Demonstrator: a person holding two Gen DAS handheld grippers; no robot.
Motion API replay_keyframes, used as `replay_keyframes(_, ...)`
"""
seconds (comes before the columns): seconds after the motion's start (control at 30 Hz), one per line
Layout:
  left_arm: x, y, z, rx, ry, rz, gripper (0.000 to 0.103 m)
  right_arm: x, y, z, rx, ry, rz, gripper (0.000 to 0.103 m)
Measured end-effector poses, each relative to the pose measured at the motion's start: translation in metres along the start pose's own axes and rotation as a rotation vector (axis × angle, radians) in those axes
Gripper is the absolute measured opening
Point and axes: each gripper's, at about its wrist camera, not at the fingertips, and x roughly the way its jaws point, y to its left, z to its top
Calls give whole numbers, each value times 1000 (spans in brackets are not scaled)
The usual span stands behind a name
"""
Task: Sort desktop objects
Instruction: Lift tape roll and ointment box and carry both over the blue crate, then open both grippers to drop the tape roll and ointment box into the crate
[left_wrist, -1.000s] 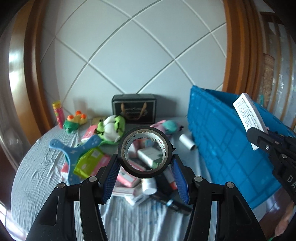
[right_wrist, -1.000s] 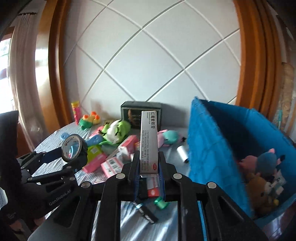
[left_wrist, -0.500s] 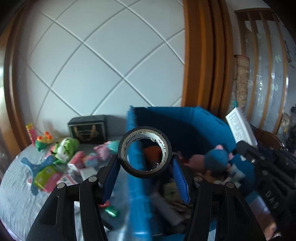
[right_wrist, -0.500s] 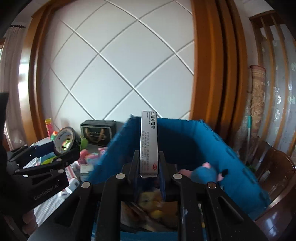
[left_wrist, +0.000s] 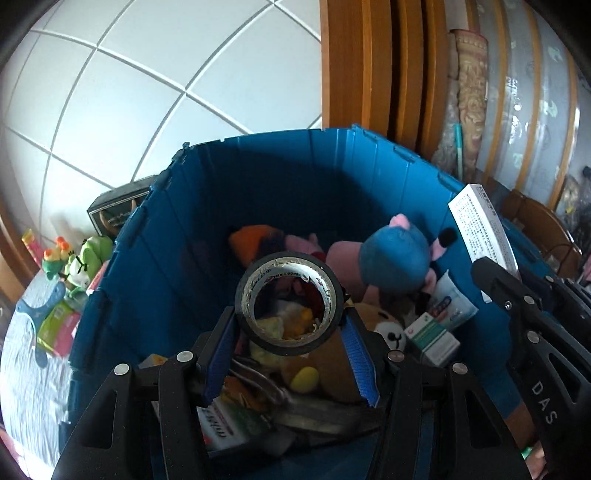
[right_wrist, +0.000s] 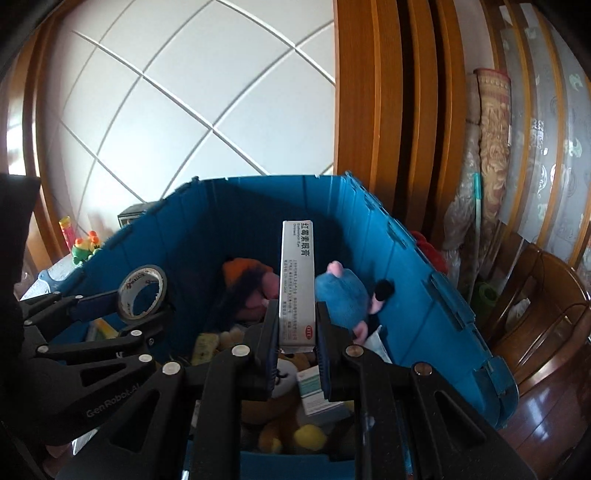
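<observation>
My left gripper (left_wrist: 290, 325) is shut on a black tape roll (left_wrist: 290, 302), held upright above the open blue crate (left_wrist: 258, 177). My right gripper (right_wrist: 296, 332) is shut on a slim white ointment box (right_wrist: 297, 280) standing on end, also over the crate (right_wrist: 406, 266). From the right wrist the tape roll (right_wrist: 142, 291) and left gripper show at the left; from the left wrist the white box (left_wrist: 482, 229) shows at the right. Inside the crate lie a blue and pink plush (left_wrist: 391, 260), an orange plush (left_wrist: 255, 240), small boxes and other toys.
Left of the crate, the table (left_wrist: 22, 369) carries a green frog plush (left_wrist: 83, 260), a blue flat toy (left_wrist: 37, 310), pink and green packets and a dark box (left_wrist: 114, 210) by the tiled wall. A wooden chair (right_wrist: 546, 306) stands right of the crate.
Both grippers have swung right from above the cluttered table to over the crate and moved closer above its contents, each still holding its object.
</observation>
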Motion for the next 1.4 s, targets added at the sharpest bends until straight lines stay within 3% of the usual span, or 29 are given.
replay_keyframes(0.2, 3, 2, 0, -19, 0, 4, 58, 6, -6, 1, -10, -3, 11, 17)
replay_keyframes(0.3, 1, 2, 0, -17, -12, 7, 76, 4, -7, 2, -12, -16, 11, 18)
replay_keyframes(0.4, -4, 4, -2, -15, -20, 11, 83, 1, -6, 3, -6, -21, 1, 17)
replay_keyframes(0.63, -11, 11, -9, -25, -11, 9, 84, -6, -8, -1, 10, -23, -17, 20)
replay_keyframes(0.73, -18, 15, -11, -31, -23, 12, 85, -12, -9, -1, 15, -33, -28, 55)
replay_keyframes(0.77, -21, 16, -12, -35, -30, 13, 86, -14, -9, -1, 15, -39, -31, 73)
replay_keyframes(0.8, -24, 18, -12, -38, -37, 15, 88, -17, -9, -1, 15, -47, -32, 78)
replay_keyframes(0.93, -35, 22, -15, -48, -58, 25, 89, -26, -8, 0, 15, -65, -27, 84)
replay_keyframes(1.0, -40, 24, -17, -52, -68, 30, 90, -32, -7, -1, 14, -75, -32, 99)
replay_keyframes(1.07, -46, 26, -18, -56, -78, 34, 90, -36, -5, -2, 9, -81, -34, 103)
replay_keyframes(1.4, -70, 56, -28, -99, -106, 74, 96, -42, 21, 0, -33, -89, 12, 103)
